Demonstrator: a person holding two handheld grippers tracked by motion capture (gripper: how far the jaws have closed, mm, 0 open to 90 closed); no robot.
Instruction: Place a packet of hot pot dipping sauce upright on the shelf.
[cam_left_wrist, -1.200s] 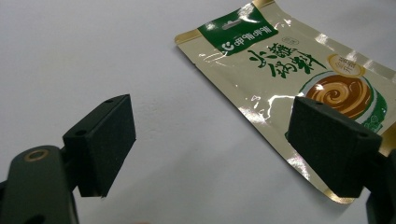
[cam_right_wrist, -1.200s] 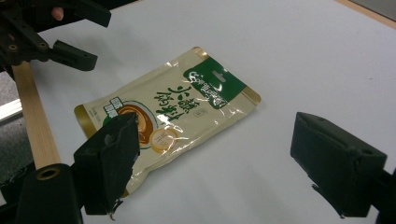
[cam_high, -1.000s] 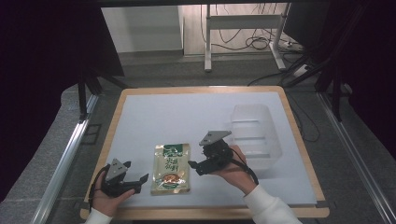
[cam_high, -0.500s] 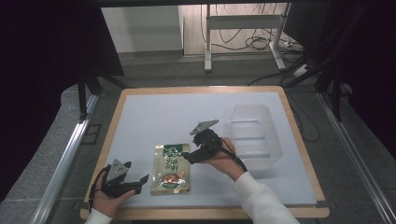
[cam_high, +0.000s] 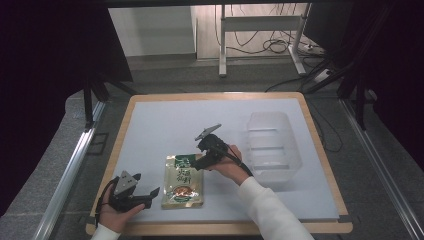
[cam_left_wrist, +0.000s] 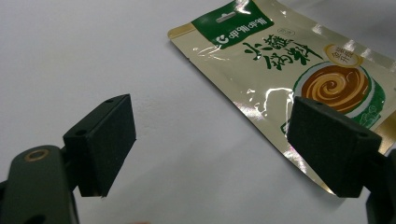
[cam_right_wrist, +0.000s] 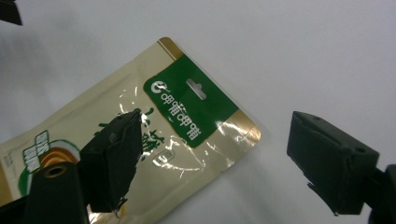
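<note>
Hovering over the green top edge of the sauce pouch (cam_high: 183, 181), the right claw (cam_high: 196, 164) has its jaws spread wide, one jaw above the pouch's printed face and the other out over bare worktop (cam_high: 165, 125), nothing gripped. The pouch lies flat near the worktop's front edge, green header pointing away from the person. The left claw (cam_high: 153, 192) sits low just beside the pouch's left edge, jaws equally wide apart and holding nothing. A clear plastic tub (cam_high: 271, 145) stands to the right, well apart from the pouch.
</note>
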